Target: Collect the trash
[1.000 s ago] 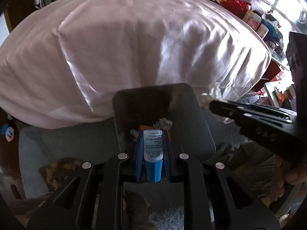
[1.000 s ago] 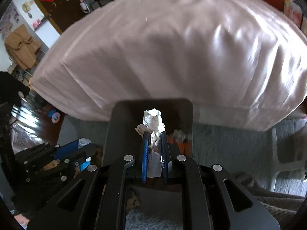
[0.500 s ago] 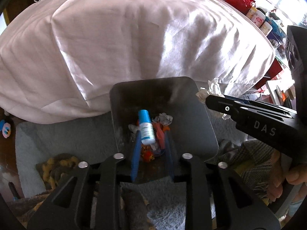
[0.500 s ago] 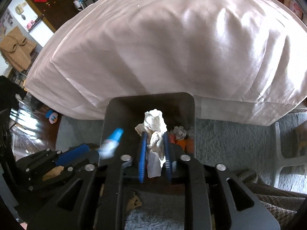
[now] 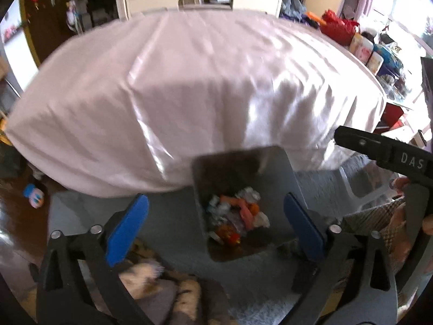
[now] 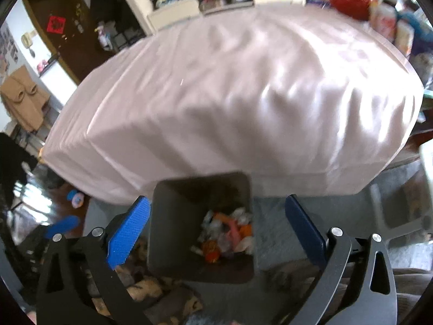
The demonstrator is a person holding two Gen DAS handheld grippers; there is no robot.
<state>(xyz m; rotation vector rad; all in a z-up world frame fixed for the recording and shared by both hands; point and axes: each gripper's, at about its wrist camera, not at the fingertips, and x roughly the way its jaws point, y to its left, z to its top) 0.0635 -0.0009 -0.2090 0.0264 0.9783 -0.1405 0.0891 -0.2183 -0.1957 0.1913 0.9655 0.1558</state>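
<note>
Bin: a dark grey square bin (image 5: 286, 187) (image 6: 173, 216) stands upright on the grey carpet, just in front of the bed's near edge; it is the landmark for all that follows.
Trash: a heap of trash (image 5: 236, 220) (image 6: 226, 234) lies at the bottom of the bin, with white crumpled scraps, a pink strip and orange-red bits mixed together; blur keeps me from naming single pieces.
My left claw: my left claw (image 5: 215, 223) hangs above the bin, spread wide, its jaws having just been opening; nothing is between them, and the bin's mouth shows in the gap.
My right claw: my right claw (image 6: 215, 227) also hangs above the bin, jaws spread wide and just opened, nothing pinched; the trash shows between them.
Pads: the blue pads (image 5: 127, 231) (image 6: 127, 233) sit out to either side of the bin's rim, apart from it.
Right claw from the left view: its black body marked DAS reaches in from the right of the bin, with my hand (image 5: 400, 216) around its grip.
Carpet: grey carpet (image 5: 167, 216) (image 6: 273, 222) spreads around the bin.
Bed: a bed (image 5: 189, 86) (image 6: 243, 94) under a pale pink sheet rises behind the bin.
Floor toy: a small blue and pink toy (image 5: 33, 195) (image 6: 75, 197) lies on the dark floor, well left of the bin.
</note>
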